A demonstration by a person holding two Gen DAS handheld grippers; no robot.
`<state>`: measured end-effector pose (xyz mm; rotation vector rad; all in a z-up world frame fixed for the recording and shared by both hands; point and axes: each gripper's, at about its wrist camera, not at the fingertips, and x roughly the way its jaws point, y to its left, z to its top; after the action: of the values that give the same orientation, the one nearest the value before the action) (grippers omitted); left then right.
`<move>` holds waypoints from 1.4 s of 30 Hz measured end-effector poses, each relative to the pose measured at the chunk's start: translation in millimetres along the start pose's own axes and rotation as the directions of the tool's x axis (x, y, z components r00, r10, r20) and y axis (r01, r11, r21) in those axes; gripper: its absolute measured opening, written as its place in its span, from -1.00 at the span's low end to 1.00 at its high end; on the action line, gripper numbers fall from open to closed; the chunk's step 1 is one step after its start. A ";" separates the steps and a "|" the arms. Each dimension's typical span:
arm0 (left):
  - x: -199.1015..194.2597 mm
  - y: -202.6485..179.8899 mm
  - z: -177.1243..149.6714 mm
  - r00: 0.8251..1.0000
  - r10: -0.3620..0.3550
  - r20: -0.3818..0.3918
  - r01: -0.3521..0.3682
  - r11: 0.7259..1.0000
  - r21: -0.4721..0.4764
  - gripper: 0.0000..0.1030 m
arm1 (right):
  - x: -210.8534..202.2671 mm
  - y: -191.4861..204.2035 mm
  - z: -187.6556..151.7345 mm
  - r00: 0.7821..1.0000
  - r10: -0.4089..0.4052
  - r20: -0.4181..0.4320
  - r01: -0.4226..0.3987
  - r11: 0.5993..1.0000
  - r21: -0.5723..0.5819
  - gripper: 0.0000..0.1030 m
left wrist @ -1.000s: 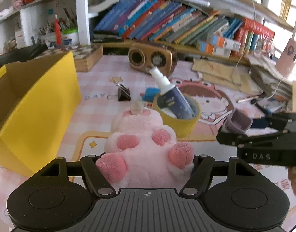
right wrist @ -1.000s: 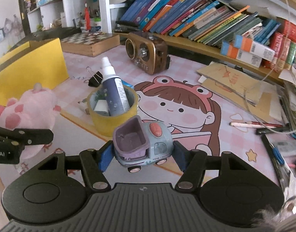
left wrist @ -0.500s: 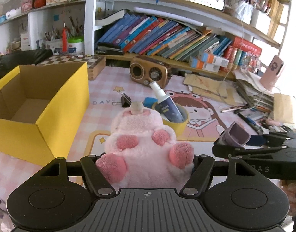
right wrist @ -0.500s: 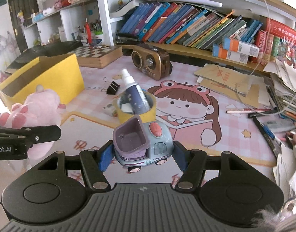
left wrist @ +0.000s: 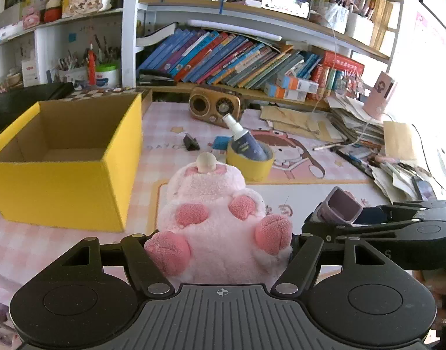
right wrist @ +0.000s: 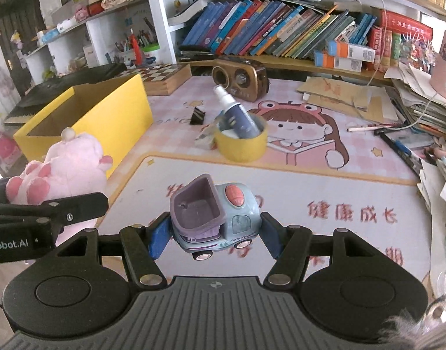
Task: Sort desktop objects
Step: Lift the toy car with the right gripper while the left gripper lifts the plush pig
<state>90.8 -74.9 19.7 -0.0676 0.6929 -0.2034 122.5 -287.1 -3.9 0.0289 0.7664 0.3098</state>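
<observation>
Up off the desk (right wrist: pixel 281 180), both toys are carried in the air. The left hand-held gripper (left wrist: pixel 220 242) is clenched on a pink plush toy (left wrist: pixel 217 218), its fingers pressing into the fur on either side; the plush lies with its pink paw pads facing the camera and a small pale knob at its far end. To its right in the same view, the right hand-held gripper (right wrist: pixel 215 230) grasps a toy truck (right wrist: pixel 214 218), light blue with a purple tipper bed and a pink dome on the cab roof, blue pads pressing on its two sides.

At the far left on the desk stands a yellow cardboard box (left wrist: pixel 65 157), open at the top, with bare brown walls inside. Farther off, near the middle of the pink cartoon desk mat, sits a roll of yellow tape (left wrist: pixel 250 160) with a dark blue spray bottle (left wrist: pixel 243 140) leaning tilted inside its ring. A black binder clip (left wrist: pixel 191 143) lies just left of the roll. Behind these stands a brown retro radio (left wrist: pixel 215 105), close under a shelf of slanting books (left wrist: pixel 237 61). Loose papers (left wrist: pixel 363 128) and pens are piled along the right edge.
</observation>
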 end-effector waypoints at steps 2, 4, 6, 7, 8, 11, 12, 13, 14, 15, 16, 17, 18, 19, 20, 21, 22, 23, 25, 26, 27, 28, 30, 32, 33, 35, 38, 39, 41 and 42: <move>-7.7 6.3 -5.8 1.000 -0.010 -0.002 0.010 1.000 0.004 0.38 | -5.1 11.5 -4.8 1.000 -0.006 0.000 0.006 1.000 0.001 0.20; -15.4 13.5 -11.1 1.000 -0.021 -0.003 0.021 1.000 0.007 0.38 | -8.9 23.2 -10.7 1.000 -0.012 -0.001 0.013 1.000 0.005 0.20; -22.4 20.7 -14.9 1.000 -0.028 -0.002 0.028 1.000 0.008 0.38 | -12.1 34.5 -16.3 1.000 -0.017 -0.003 0.017 1.000 0.011 0.20; -26.6 25.0 -17.7 1.000 -0.031 -0.001 0.031 0.999 0.010 0.38 | -13.7 40.6 -19.3 1.000 -0.019 -0.003 0.019 1.000 0.013 0.20; -29.7 28.0 -19.9 0.999 -0.034 -0.001 0.034 0.999 0.012 0.38 | -15.3 47.0 -22.4 1.000 -0.021 -0.004 0.021 1.000 0.013 0.20; -40.2 37.8 -27.6 0.999 -0.041 -0.003 0.041 0.999 0.019 0.38 | -19.9 65.0 -30.7 1.000 -0.021 -0.001 0.021 1.000 0.010 0.20; -43.7 41.3 -30.4 0.999 -0.042 -0.003 0.042 0.999 0.021 0.38 | -21.2 70.8 -33.2 1.000 -0.020 0.000 0.020 1.000 0.009 0.20; -47.1 44.9 -33.1 0.999 -0.044 -0.004 0.044 0.999 0.022 0.38 | -22.4 76.7 -35.8 1.000 -0.020 0.000 0.020 1.000 0.010 0.20; -50.6 48.8 -36.0 0.999 -0.044 -0.005 0.044 0.999 0.023 0.38 | -23.3 81.7 -37.9 1.000 -0.019 0.000 0.019 1.000 0.011 0.20; -53.5 51.7 -38.3 0.999 -0.043 -0.005 0.043 0.999 0.023 0.38 | -24.2 87.6 -40.9 1.000 -0.018 -0.001 0.018 1.000 0.011 0.20; -56.9 55.5 -41.1 0.999 -0.042 -0.005 0.043 0.999 0.023 0.38 | -24.8 92.7 -42.6 1.000 -0.018 -0.002 0.018 1.000 0.012 0.20; -59.2 58.5 -43.3 0.999 -0.041 -0.006 0.042 0.999 0.021 0.38 | -25.6 97.9 -45.2 1.000 -0.017 -0.003 0.017 1.000 0.011 0.20; -62.2 62.2 -45.8 0.999 -0.040 -0.006 0.040 0.999 0.018 0.38 | -26.4 103.5 -47.6 1.000 -0.016 -0.003 0.016 1.000 0.010 0.20; -64.8 65.6 -48.1 0.999 -0.038 -0.007 0.038 0.999 0.013 0.38 | -27.1 107.5 -49.8 1.000 -0.014 -0.004 0.014 1.000 0.008 0.20; -67.4 69.0 -50.3 0.999 -0.037 -0.007 0.037 0.999 0.009 0.38 | -27.9 112.1 -51.8 1.000 -0.012 -0.004 0.012 1.000 0.005 0.20; -70.1 72.4 -52.5 0.999 -0.035 -0.008 0.035 0.999 0.004 0.38 | -28.8 116.5 -53.3 1.000 -0.009 -0.004 0.009 1.000 0.002 0.20; -72.7 75.1 -54.9 0.999 -0.033 -0.008 0.033 0.999 0.000 0.38 | -29.6 121.4 -54.7 1.000 -0.006 -0.003 0.006 1.000 -0.003 0.20; -75.2 77.9 -56.5 1.000 -0.030 -0.007 0.030 1.000 -0.003 0.38 | -30.3 126.0 -55.7 1.000 -0.003 -0.004 0.003 1.000 -0.006 0.20; -81.2 83.3 -59.7 1.000 -0.023 -0.002 0.023 1.000 -0.009 0.38 | -30.9 134.1 -57.7 1.000 0.004 -0.005 -0.004 1.000 -0.013 0.20; -84.3 86.0 -61.2 1.000 -0.019 0.003 0.019 1.000 -0.012 0.38 | -31.1 138.1 -58.5 1.000 0.008 -0.007 -0.008 1.000 -0.017 0.20; -86.9 88.0 -62.5 1.000 -0.015 0.006 0.015 1.000 -0.015 0.38 | -31.3 142.1 -59.3 1.000 0.012 -0.008 -0.012 1.000 -0.022 0.20; -89.3 90.4 -63.9 1.000 -0.011 0.010 0.011 1.000 -0.019 0.38 | -31.2 146.0 -59.8 1.000 0.017 -0.010 -0.017 0.999 -0.028 0.20; -93.8 95.2 -66.2 1.000 -0.003 0.016 0.003 1.000 -0.029 0.38 | -31.1 153.6 -59.9 1.000 0.026 -0.012 -0.026 0.999 -0.043 0.20; -97.8 100.0 -67.9 1.000 0.005 0.023 -0.004 0.999 -0.039 0.38 | -31.6 160.1 -59.9 0.999 0.033 -0.011 -0.034 0.998 -0.060 0.20; -100.2 102.4 -69.0 1.000 0.009 0.026 -0.008 0.999 -0.044 0.38 | -31.9 163.2 -59.7 0.999 0.036 -0.010 -0.037 0.997 -0.066 0.20; -104.6 106.6 -70.6 0.999 0.016 0.034 -0.014 0.998 -0.053 0.38 | -31.9 169.4 -58.6 0.999 0.044 -0.011 -0.044 0.996 -0.077 0.20; -110.0 112.7 -74.0 0.999 0.026 0.040 -0.023 0.998 -0.065 0.38 | -32.3 177.5 -59.0 0.999 0.053 -0.010 -0.054 0.994 -0.092 0.20; -111.5 114.5 -74.7 0.999 0.029 0.041 -0.026 0.997 -0.070 0.38 | -32.2 180.2 -58.7 0.998 0.056 -0.011 -0.057 0.994 -0.096 0.20; -114.1 118.5 -75.6 0.998 0.037 0.044 -0.034 0.996 -0.078 0.38 | -31.2 185.5 -57.9 0.998 0.062 -0.013 -0.063 0.993 -0.105 0.20; -115.0 119.9 -76.2 0.998 0.041 0.045 -0.037 0.996 -0.082 0.38 | -30.7 188.2 -57.7 0.998 0.065 -0.014 -0.066 0.992 -0.110 0.20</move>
<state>-24.7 66.7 17.9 -0.1362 0.6558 -0.1360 12.2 -121.3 1.2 -0.0516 0.7584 0.4146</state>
